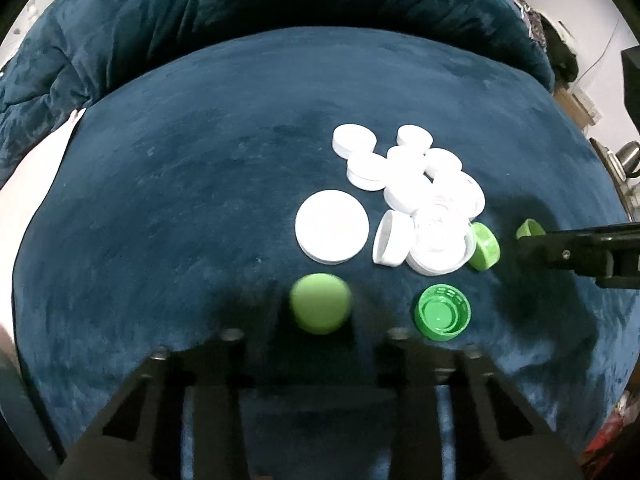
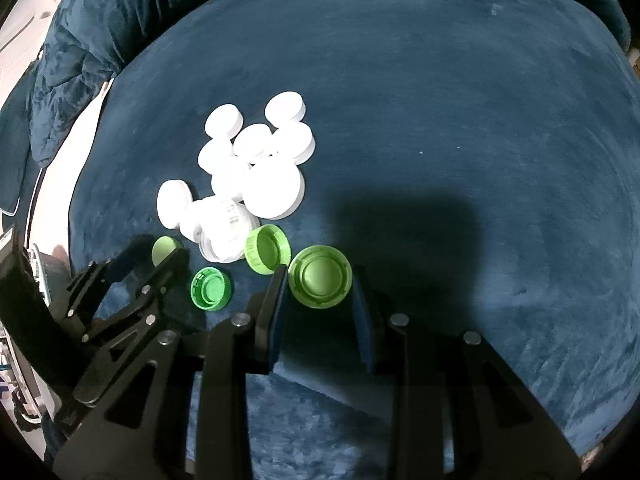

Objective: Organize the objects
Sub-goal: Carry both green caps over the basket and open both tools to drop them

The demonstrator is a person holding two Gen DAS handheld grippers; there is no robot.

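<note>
White caps [image 1: 404, 196] lie in a heap on the dark blue cushion [image 1: 200, 160]; the heap also shows in the right wrist view [image 2: 256, 168]. My left gripper [image 1: 320, 312] is shut on a light green cap [image 1: 320, 309], top up and blurred. My right gripper [image 2: 320, 284] is shut on a light green cap [image 2: 320, 282], hollow side up. A bright green cap [image 1: 444, 312] lies hollow side up between the grippers; it also shows in the right wrist view [image 2: 211, 289]. Another light green cap [image 2: 267, 249] leans against the white heap.
A large flat white lid [image 1: 332, 232] lies left of the heap. Rumpled blue blanket [image 1: 200, 12] rises behind the cushion. The right gripper enters the left wrist view [image 1: 580, 248]. The cushion's right half [image 2: 480, 120] is bare fabric.
</note>
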